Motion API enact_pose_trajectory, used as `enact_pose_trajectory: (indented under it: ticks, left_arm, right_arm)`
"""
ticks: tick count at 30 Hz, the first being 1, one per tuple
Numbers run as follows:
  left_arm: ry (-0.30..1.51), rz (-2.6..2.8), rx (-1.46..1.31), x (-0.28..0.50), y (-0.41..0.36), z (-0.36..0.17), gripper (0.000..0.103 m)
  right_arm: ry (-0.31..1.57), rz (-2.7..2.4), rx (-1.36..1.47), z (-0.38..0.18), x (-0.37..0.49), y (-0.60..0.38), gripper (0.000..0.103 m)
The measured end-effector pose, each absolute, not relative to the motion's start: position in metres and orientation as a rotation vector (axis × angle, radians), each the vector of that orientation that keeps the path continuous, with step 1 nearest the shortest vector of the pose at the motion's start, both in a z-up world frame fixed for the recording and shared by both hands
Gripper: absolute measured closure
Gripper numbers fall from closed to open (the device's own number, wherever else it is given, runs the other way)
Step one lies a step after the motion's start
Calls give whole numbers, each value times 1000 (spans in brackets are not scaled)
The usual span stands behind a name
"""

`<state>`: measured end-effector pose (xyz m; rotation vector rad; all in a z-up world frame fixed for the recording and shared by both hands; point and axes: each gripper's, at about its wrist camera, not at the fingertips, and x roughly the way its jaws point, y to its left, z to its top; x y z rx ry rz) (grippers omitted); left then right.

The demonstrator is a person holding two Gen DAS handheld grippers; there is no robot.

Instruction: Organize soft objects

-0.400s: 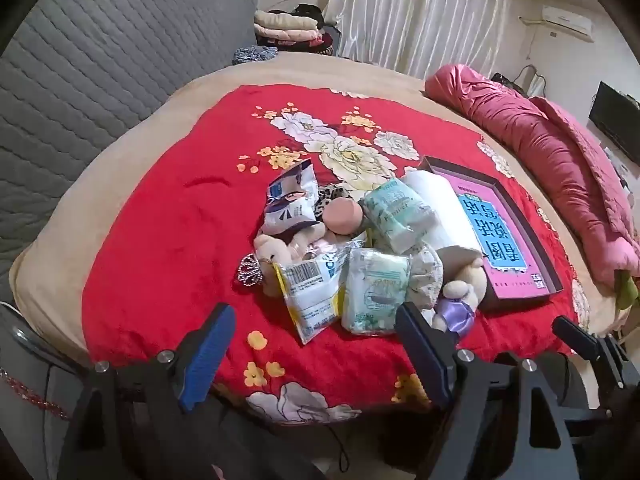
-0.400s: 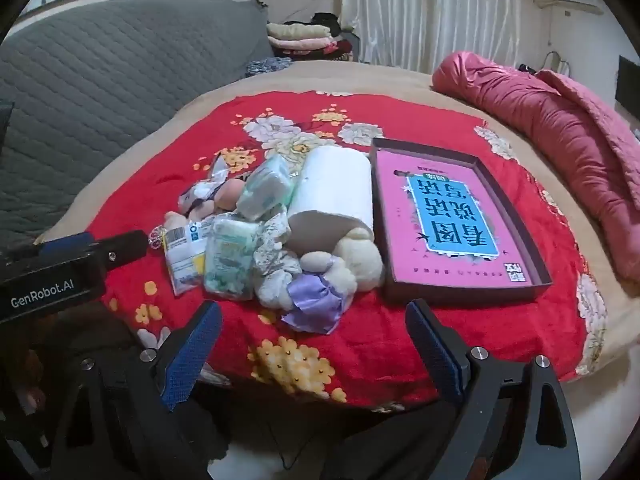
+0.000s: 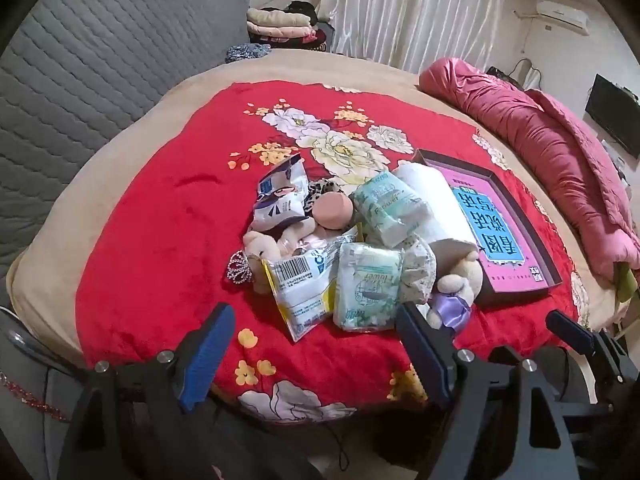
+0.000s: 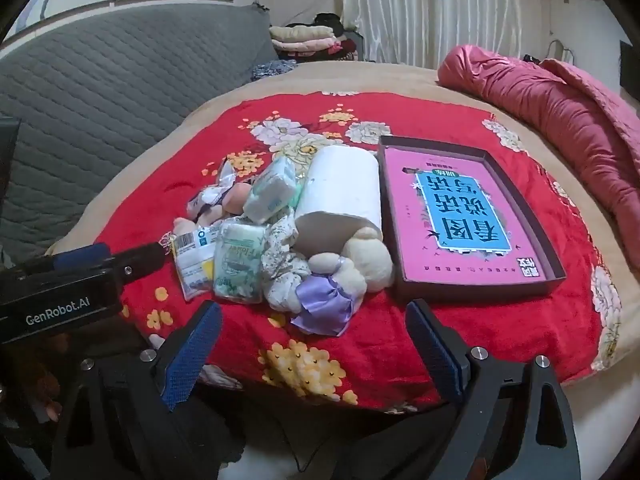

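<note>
You're holding both claws off the near edge of the bed, and neither one is touching anything. Your left gripper is sitting with its blue-padded fingers spread wide apart, nothing between them. Right gripper, same deal: fingers wide apart and empty.

The soft stuff is all lying in one heap on the red floral blanket. Straight ahead of your left claw, just past the fingertips, a barcode packet is lying flat, touching a green-white tissue pack on its right. Beyond those, another tissue pack is leaning on a white paper roll, with a crumpled white-blue snack bag further off to the left.

Ahead of your right claw and a bit left of centre, a cream plush toy with a purple ribbon is sitting closest, touching the roll behind it. Ahead and to the right, the dark box with the pink book inside is lying just beside that plush. Your left gripper's body is poking in at the far left of the right view.
</note>
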<state>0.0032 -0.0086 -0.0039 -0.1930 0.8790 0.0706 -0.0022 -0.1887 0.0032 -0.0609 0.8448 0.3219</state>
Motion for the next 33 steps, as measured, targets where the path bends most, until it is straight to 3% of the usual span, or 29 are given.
enact_pose_trajectory:
  ticks: [33]
  left_arm:
    - [887,57,-165,3,-16,-5,21]
  right_arm:
    - [838,344,-30,6,-3,-188,10]
